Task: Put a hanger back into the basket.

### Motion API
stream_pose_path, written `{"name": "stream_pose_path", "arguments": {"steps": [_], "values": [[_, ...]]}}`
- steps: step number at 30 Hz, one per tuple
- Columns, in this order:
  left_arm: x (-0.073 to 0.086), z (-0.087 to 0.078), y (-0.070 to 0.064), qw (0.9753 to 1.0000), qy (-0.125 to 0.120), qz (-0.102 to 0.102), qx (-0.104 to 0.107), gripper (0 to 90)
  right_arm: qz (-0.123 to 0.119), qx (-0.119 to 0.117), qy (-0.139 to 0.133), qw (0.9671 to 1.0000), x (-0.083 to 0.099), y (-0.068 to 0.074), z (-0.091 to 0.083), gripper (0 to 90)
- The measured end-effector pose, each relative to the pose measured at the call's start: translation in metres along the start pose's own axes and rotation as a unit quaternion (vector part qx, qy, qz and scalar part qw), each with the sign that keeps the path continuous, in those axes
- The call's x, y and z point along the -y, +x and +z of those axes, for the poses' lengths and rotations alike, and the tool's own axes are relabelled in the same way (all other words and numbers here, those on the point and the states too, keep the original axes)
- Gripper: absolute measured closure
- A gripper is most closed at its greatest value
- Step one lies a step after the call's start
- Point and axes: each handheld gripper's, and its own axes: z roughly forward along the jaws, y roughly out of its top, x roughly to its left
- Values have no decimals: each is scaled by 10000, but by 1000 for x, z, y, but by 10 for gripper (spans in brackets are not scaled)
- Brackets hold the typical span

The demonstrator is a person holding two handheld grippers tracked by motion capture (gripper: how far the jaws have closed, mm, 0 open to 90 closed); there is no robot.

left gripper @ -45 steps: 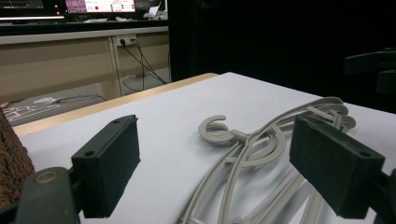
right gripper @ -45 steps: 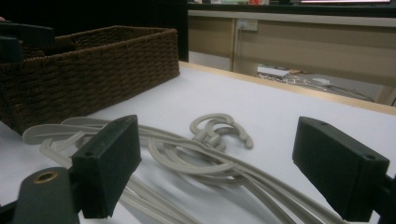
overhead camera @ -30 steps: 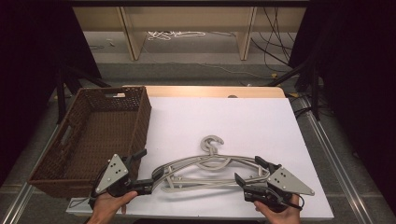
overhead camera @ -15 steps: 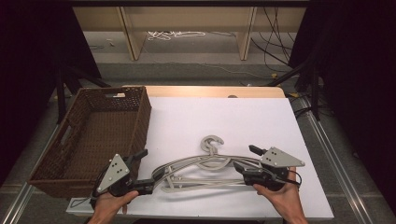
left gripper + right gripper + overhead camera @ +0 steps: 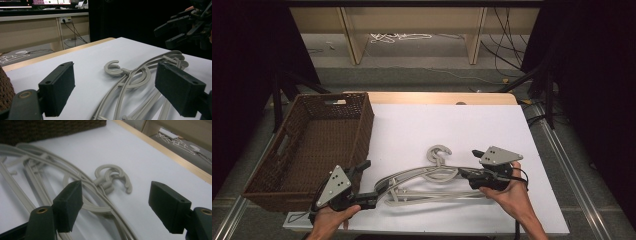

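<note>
A bundle of grey plastic hangers [image 5: 424, 182] lies tangled on the white table top [image 5: 452, 125], hooks pointing away from me. My left gripper [image 5: 370, 182] stands open at the bundle's left end, its jaws on either side of the hanger ends. In the left gripper view the hangers [image 5: 130, 82] run between the open jaws of the left gripper [image 5: 122, 90]. My right gripper [image 5: 469, 164] is open just right of the hooks. In the right gripper view the hooks [image 5: 112, 177] lie ahead of the right gripper [image 5: 117, 207], with nothing held.
A brown wicker basket [image 5: 367, 125] stands at the table's left edge, close to my left hand; its wall shows as the basket [image 5: 50, 127] in the right gripper view. The wooden table edge [image 5: 427, 97] runs along the far side. Cables lie on the floor beyond.
My right gripper has moved forward and a little left, from the table's front edge up to the hanger hooks. The left gripper has barely shifted.
</note>
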Motion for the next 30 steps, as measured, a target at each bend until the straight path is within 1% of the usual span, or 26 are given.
{"name": "stream_pose_path", "arguments": {"steps": [1, 3, 4, 5, 8, 9, 10, 11, 12, 13, 14, 15, 16, 17, 18, 19, 20, 21, 22, 23, 24, 25, 27, 28, 29, 30], "values": [[0, 1, -1, 10000, 7, -46, 7, 160, -180, 29, 121, 9998, -1, -4, 4, 305], [0, 1, -1, 10000, -15, -54, 18, 160, -257, 3, 249, 9994, -1, -7, 6, 317], [0, 1, -1, 10000, -15, -54, 18, 160, -257, 3, 249, 9994, -1, -7, 6, 317], [1, 0, -1, 10000, 17, -8, 18, 160, -348, -28, 445, 9984, -1, -11, 8, 343], [0, 1, -1, 10000, 7, -25, 13, 160, -362, -52, 529, 9979, -2, -13, 11, 352], [0, 1, -1, 10000, 7, -2, 16, 160, -376, -90, 633, 9972, -2, -16, 14, 367], [0, 1, -1, 10000, 7, -2, 16, 160, -376, -90, 633, 9972, -2, -16, 14, 367], [1, 1, -1, 10000, 32, 0, 16, 160, -435, -116, 797, 9958, -1, -19, 17, 374], [1, 1, -1, 10000, 32, 0, 16, 160, -435, -116, 797, 9958, -1, -19, 17, 374], [1, 1, -1, 10000, 29, 0, 17, 160, -442, -147, 897, 9949, -1, -20, 19, 379], [1, 1, -1, 10000, 32, 5, 22, 160, -474, -166, 1064, 9931, 1, -22, 24, 392], [1, 1, -1, 10000, 35, 12, 32, 160, -514, -156, 1153, 9919, 2, -22, 26, 399], [1, 1, -1, 10000, 35, 12, 32, 159, -514, -156, 1153, 9919, 2, -22, 26, 399], [0, 1, -1, 10000, 21, -4, 34, 159, -592, -218, 1279, 9898, 3, -22, 32, 412], [0, 1, -1, 10000, 19, -3, 36, 160, -591, -201, 1295, 9896, 4, -21, 35, 416], [1, 1, -1, 10000, 23, 4, 37, 160, -636, -216, 1395, 9879, 5, -20, 39, 423], [1, 1, -1, 10000, 23, 4, 37, 160, -636, -216, 1395, 9879, 5, -20, 39, 423], [0, 1, -1, 10000, 18, -8, 33, 159, -735, -245, 1552, 9848, 5, -20, 44, 436], [0, 1, -1, 10000, 18, -8, 33, 159, -735, -245, 1552, 9848, 5, -20, 44, 436], [0, 1, -1, 10000, 11, -17, 25, 159, -733, -260, 1690, 9825, 7, -20, 50, 446], [0, 1, -1, 10000, 11, -17, 25, 160, -733, -260, 1690, 9825, 7, -20, 50, 446], [1, 0, -1, 10000, 27, -5, 10, 159, -773, -273, 1795, 9803, 7, -21, 53, 470], [0, 0, -1, 10000, 21, -20, 3, 160, -766, -281, 1786, 9805, 8, -22, 54, 483], [0, 1, 0, 10000, 26, -10, 1, 159, -822, -273, 1810, 9797, 8, -22, 56, 498], [0, 1, 0, 10000, 26, -10, 1, 159, -822, -273, 1810, 9797, 8, -22, 56, 498], [1, 1, 0, 10000, 48, 10, 6, 159, -875, -298, 1883, 9778, 9, -22, 58, 518]]}}
